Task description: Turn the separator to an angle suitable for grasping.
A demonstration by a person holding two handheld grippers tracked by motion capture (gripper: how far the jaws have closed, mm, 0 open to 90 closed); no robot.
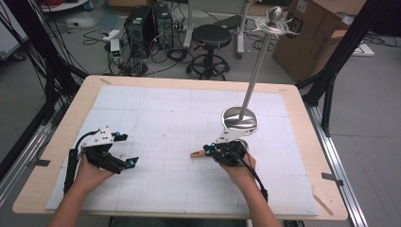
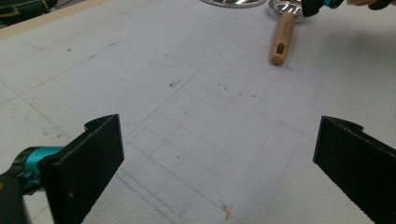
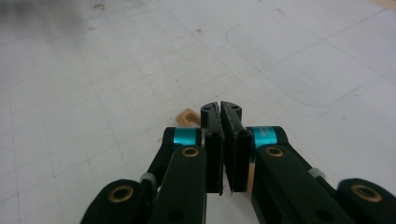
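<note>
A utensil with a light wooden handle (image 1: 197, 154) lies on the white mat (image 1: 165, 118). In the left gripper view the wooden handle (image 2: 282, 39) ends in a round metal head (image 2: 286, 6). My right gripper (image 1: 208, 151) hovers over it with the jaws shut. In the right gripper view the right gripper (image 3: 220, 109) has its pads together, and the slotted handle tip (image 3: 188, 116) shows underneath; nothing visible sits between the pads. My left gripper (image 1: 129, 149) rests at the mat's left, open and holding nothing. In its own view the left gripper (image 2: 217, 154) spans bare mat.
A metal stand with a round base (image 1: 240, 119) and a tall pole (image 1: 255, 71) rises just behind the right gripper. The wooden table edge (image 1: 302, 142) frames the mat. Beyond the table stand a stool (image 1: 211, 38), computer towers (image 1: 146, 26) and a cardboard box (image 1: 312, 38).
</note>
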